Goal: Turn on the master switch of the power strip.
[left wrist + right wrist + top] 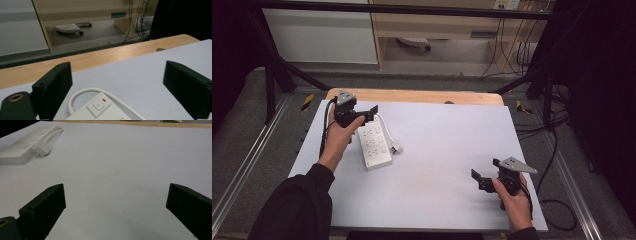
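White power strip point(373, 144) is laid on the white table sheet point(447, 150), left of centre, its cord point(387, 127) looped at the far end and its plug point(396, 148) lying just beside it on the right. Left gripper point(371, 111) is held over the strip's far end, jaws spread wide, nothing between them. Right gripper point(477, 178) is held near the right near corner, well apart from the strip, jaws likewise spread and empty.

**Readable marks: one symbol, no words**

A power symbol is seen on the switch button of the white power strip point(100, 107), with a small red mark at its 2 o'clock. No brand, label or number can be read.
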